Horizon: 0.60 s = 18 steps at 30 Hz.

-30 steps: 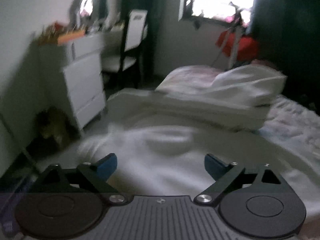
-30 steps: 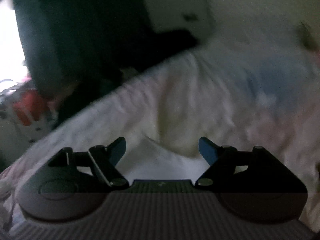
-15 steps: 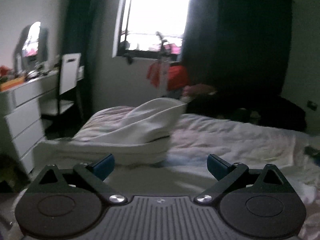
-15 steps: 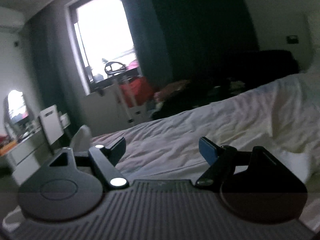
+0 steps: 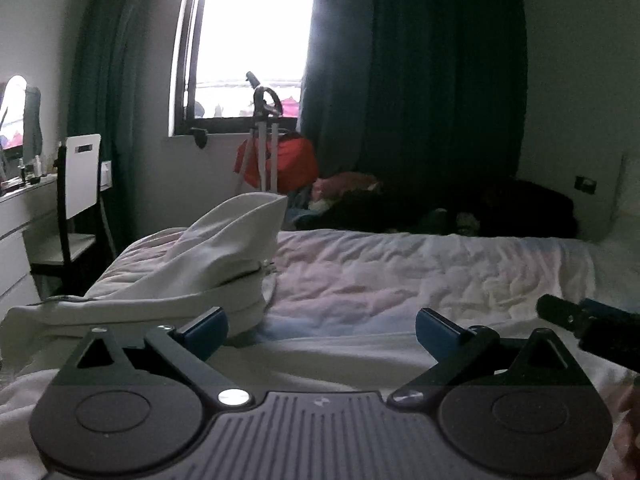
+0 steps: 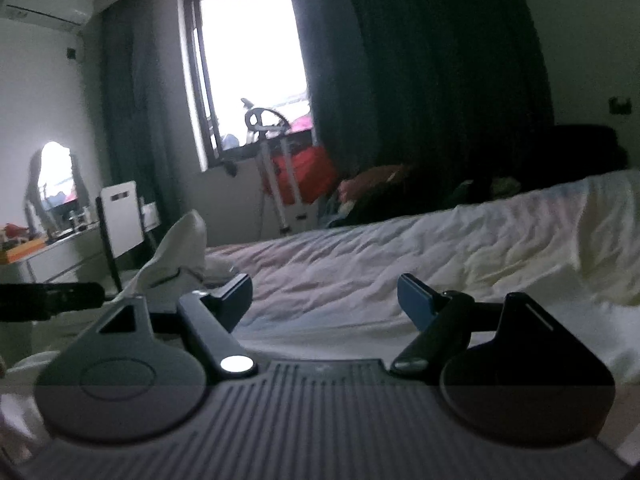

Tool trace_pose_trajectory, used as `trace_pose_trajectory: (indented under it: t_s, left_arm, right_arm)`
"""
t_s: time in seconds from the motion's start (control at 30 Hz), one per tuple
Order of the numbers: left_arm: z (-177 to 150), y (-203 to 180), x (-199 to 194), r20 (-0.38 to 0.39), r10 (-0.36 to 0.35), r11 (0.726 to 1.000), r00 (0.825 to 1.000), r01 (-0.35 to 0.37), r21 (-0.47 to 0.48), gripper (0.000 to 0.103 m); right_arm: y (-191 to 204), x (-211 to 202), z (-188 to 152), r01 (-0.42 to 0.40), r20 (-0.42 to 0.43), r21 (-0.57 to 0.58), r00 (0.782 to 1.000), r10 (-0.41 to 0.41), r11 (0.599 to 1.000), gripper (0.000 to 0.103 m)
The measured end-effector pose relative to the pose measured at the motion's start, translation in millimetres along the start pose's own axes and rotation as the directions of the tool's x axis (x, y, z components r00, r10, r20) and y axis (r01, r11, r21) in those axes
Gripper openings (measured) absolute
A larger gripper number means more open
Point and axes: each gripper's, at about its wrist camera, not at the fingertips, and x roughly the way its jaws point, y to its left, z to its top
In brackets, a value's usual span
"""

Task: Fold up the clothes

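A folded white garment (image 5: pixel 208 268) lies in a raised stack on the left part of the bed (image 5: pixel 400 272), its top corner sticking up. It also shows in the right wrist view (image 6: pixel 176 256). My left gripper (image 5: pixel 322 330) is open and empty, held low over the white cloth at the bed's near edge, just right of the stack. My right gripper (image 6: pixel 325 300) is open and empty, level over the bed (image 6: pixel 400 264). The right gripper's tip shows at the right edge of the left wrist view (image 5: pixel 584 324).
A window (image 5: pixel 252 40) with dark curtains (image 5: pixel 420 80) faces me. A tripod (image 5: pixel 262 140) and a red bag (image 5: pixel 286 164) stand under it. A white chair (image 5: pixel 78 184) and a dresser (image 5: pixel 16 236) stand at the left. Dark clothes (image 5: pixel 460 208) are piled beyond the bed.
Both grippers have swung up from pointing down at the bed to pointing level across the room toward the window. Both stayed open and empty.
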Motion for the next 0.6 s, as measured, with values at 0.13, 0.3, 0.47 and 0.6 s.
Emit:
trace_pose_trajectory:
  t_s: [0.13,0.3,0.47,0.6]
  left_arm:
    - [-3.8,7.3,-9.7,0.004,0.018,1.000,1.000,-0.018,-0.013,0.101]
    - [-7.8,17.1,-23.2,-0.007,0.029,0.999,1.000,-0.030,-0.031,0.101]
    - [-5.3,39.9,-36.1,0.017,0.018,0.993,1.000,-0.015,-0.115,0.102]
    - [-5.0,57.9,-36.0,0.023,0.030,0.981,0.999,-0.025,-0.195,0.102]
  right_arm:
    - [3.9,17.7,-7.6,-0.036,-0.068,0.019,0.997,0.038,0.999,0.081]
    - [7.0,36.4,-16.8,-0.061,-0.179,0.075,0.981,0.074,0.995,0.079]
    - [11.4,79.1,-16.2,-0.094,-0.282,0.239,0.946,0.161,0.966,0.078]
    - [35.4,145.5,-14.2,-0.097,-0.333,0.319,0.920,0.207,0.943,0.066]
